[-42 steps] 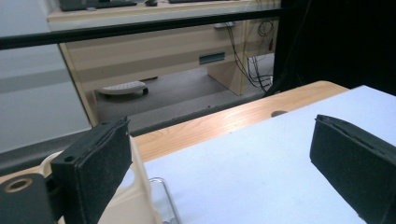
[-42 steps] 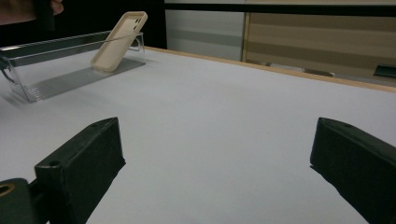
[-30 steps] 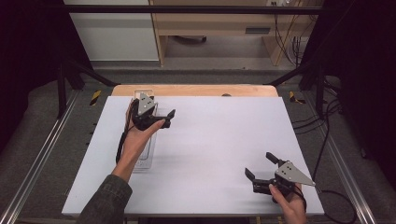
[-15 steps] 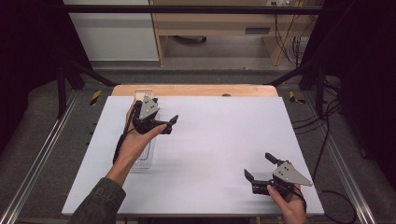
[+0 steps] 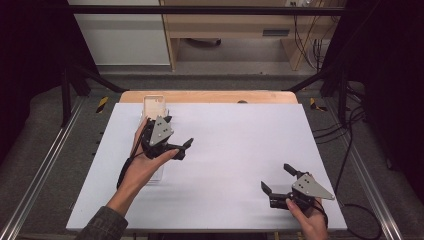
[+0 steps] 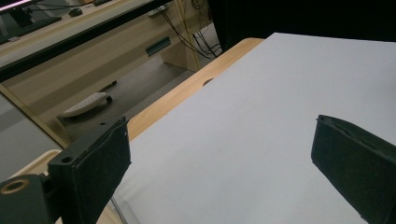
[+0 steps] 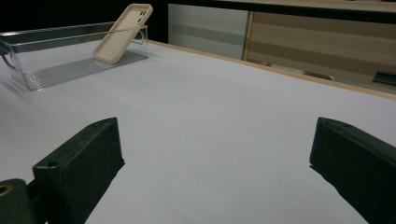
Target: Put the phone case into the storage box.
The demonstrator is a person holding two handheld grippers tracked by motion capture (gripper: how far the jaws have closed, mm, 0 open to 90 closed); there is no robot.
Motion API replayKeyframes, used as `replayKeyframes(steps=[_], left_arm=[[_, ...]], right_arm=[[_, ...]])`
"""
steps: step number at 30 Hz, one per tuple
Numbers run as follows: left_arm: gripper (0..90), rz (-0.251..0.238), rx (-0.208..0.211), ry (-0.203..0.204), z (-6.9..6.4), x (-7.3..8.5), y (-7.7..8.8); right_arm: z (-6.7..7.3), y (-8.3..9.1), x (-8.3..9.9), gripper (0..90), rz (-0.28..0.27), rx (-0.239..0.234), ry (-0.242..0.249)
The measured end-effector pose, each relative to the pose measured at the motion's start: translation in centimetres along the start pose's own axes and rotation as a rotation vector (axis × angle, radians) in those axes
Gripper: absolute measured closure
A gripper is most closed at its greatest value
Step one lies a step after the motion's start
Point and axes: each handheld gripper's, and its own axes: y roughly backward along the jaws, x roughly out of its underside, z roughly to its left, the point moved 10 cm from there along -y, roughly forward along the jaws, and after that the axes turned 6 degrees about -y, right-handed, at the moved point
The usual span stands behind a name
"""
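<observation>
Above the clear tray (image 5: 156, 172), left gripper (image 5: 178, 136) — fingers wide, empty, right gripper (image 5: 278, 178) — likewise, phone case (image 7: 122, 32) leaning inside.

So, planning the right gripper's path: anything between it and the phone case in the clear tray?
Nothing: right gripper, bare white tabletop, then phone case leaning in the clear tray, per the right gripper view.

Beige phone case (image 7: 122, 31) leans tilted inside clear tray (image 7: 70, 67).

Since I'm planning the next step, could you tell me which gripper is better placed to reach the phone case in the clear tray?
Left. The left gripper, open, hovers right beside the clear tray holding the phone case; the right gripper, open, is far across the table.
</observation>
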Motion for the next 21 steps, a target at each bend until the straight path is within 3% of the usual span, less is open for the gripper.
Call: replayKeyframes(steps=[21], left_arm=[[3.8, -0.072, -0.001, 0.060, -1.2, 1.4, 3.3]], right_arm=[[0.3, -0.1, 0.1, 2.2, 0.001, -0.003, 0.007]])
